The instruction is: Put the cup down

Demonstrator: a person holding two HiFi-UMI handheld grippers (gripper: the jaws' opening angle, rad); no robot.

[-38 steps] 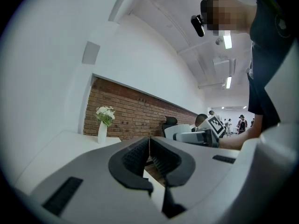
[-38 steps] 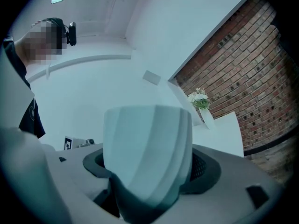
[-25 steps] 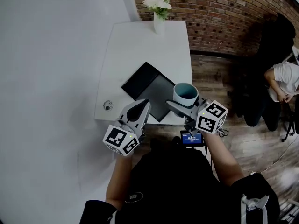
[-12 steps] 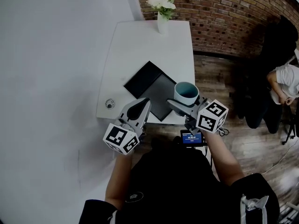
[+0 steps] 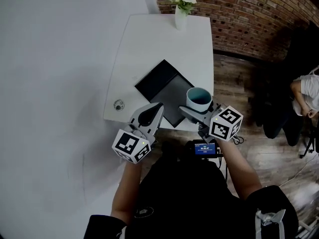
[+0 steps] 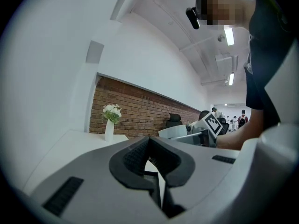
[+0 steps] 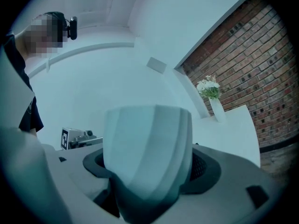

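White cup [image 5: 199, 97] still in right tool [image 5: 198, 109]

Left gripper [image 5: 156, 108] closed, right gripper [image 5: 195, 112] clamped.

Below me stands a white surface [image 5: 154, 49], its left edge along a plain white wall [image 5: 50, 73] and its far end at a red brick wall [image 5: 239, 9]. At that far end a white vase [image 5: 180, 20] holds pale flowers. A dark flat panel [image 5: 167, 91] lies askew across the near half, and a small round thing [image 5: 118, 104] sits near the left edge. To my right runs a wooden plank floor [image 5: 234, 83], where a person [image 5: 305, 96] sits at the frame's edge. Overhead, strip lights [image 6: 228, 35] glow on a white ceiling [image 6: 187, 27].
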